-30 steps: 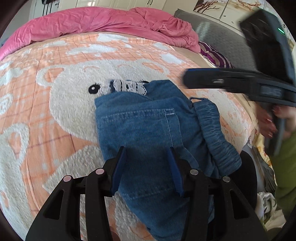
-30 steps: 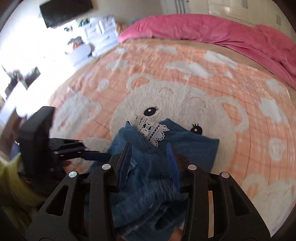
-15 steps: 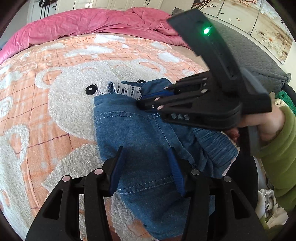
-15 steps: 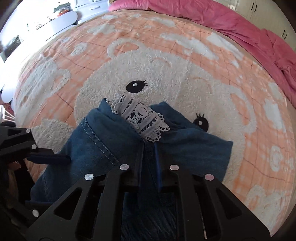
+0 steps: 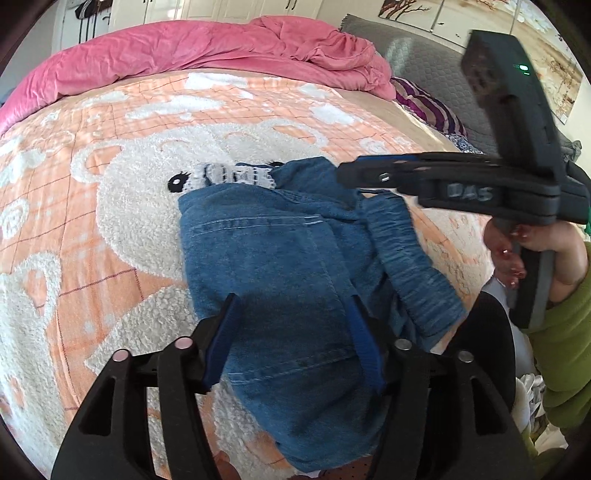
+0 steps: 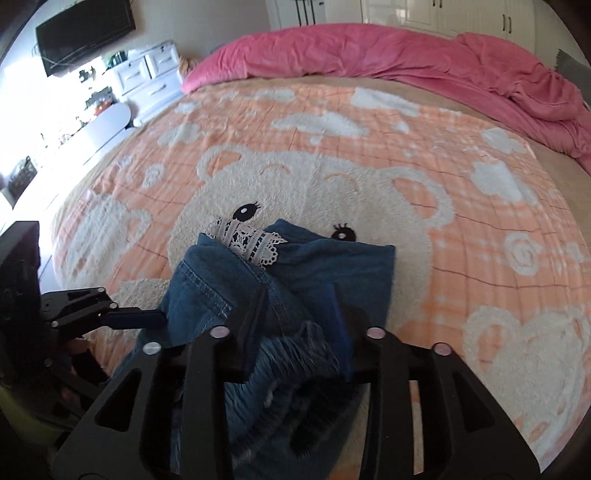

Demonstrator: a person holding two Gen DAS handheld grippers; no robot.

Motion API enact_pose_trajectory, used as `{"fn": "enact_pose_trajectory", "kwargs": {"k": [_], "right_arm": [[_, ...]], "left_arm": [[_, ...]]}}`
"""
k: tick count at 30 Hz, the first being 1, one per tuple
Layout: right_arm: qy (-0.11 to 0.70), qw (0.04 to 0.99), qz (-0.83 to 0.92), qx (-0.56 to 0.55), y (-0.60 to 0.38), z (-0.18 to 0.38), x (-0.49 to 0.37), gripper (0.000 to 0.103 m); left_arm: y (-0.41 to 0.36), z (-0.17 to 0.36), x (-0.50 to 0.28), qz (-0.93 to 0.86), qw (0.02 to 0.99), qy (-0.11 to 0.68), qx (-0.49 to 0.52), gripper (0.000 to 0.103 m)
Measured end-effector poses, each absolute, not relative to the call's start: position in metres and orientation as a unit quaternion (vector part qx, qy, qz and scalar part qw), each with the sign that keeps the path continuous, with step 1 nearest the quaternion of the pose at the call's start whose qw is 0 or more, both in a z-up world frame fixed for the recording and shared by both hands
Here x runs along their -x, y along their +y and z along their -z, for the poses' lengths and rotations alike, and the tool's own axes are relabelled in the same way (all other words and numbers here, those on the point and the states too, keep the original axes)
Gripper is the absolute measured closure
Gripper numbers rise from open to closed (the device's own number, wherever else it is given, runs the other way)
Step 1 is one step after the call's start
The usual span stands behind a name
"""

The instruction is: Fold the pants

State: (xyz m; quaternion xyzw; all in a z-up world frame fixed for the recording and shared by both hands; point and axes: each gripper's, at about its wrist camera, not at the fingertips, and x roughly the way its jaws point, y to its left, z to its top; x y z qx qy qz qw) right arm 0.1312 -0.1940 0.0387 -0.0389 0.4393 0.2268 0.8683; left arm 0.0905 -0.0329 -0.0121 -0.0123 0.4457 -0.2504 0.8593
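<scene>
Blue denim pants (image 5: 280, 266) with a white lace hem (image 5: 236, 175) lie folded in a bundle on the orange bear blanket (image 5: 110, 206). My left gripper (image 5: 291, 343) is open, low over the near end of the bundle. My right gripper (image 6: 297, 325) is open above the bundle's elastic waistband end (image 6: 291, 354); in the left wrist view it hangs at the right (image 5: 341, 171), above the pants. The pants (image 6: 295, 266) and lace (image 6: 251, 240) also show in the right wrist view, with the left gripper (image 6: 159, 317) at their left edge.
A crumpled pink duvet (image 5: 207, 48) lies along the far side of the bed. A grey headboard (image 5: 417, 70) and striped pillow (image 5: 428, 107) are at the right. White drawers (image 6: 147, 77) and a wall TV (image 6: 85, 33) stand beyond the bed.
My right gripper was shut low on the pants near the lace half a second ago; now it is open, lifted and drawn back. The left gripper has stayed open over the near end.
</scene>
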Motion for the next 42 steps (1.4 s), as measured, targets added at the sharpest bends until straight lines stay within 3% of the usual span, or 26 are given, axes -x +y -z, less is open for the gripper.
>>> {"fn": "enact_pose_trajectory", "kwargs": {"k": [7,9,13,19,23,25,39,42], "right_arm": [[0.408,0.888,-0.211,0.021,-0.223,-0.056,-0.092,0.049],[0.400,0.895,-0.194,0.018,-0.230,-0.058,-0.078,0.047],[0.370,0.910,-0.184,-0.015,-0.248,-0.065,-0.052,0.037],[0.348,0.923,-0.162,-0.020,-0.262,-0.069,-0.032,0.030],[0.353,0.922,-0.158,-0.024,-0.265,-0.063,-0.031,0.028],[0.359,0.920,-0.156,-0.029,-0.266,-0.057,-0.033,0.026],[0.403,0.897,-0.169,-0.063,-0.265,-0.020,-0.058,0.026],[0.422,0.887,-0.176,-0.067,-0.260,-0.010,-0.069,0.033]], "left_arm": [[-0.036,0.003,-0.073,0.244,0.866,0.437,0.015,0.038],[-0.035,-0.002,-0.063,0.245,0.868,0.431,0.014,0.030],[-0.033,-0.012,-0.046,0.242,0.874,0.421,0.014,0.027],[-0.024,-0.026,-0.038,0.205,0.894,0.399,0.015,0.016],[-0.021,-0.027,-0.037,0.194,0.896,0.400,0.021,0.015],[-0.020,-0.024,-0.040,0.183,0.896,0.405,0.023,0.009],[0.000,0.010,-0.069,0.138,0.890,0.426,0.088,0.008],[0.006,0.015,-0.080,0.139,0.885,0.427,0.124,0.008]]}}
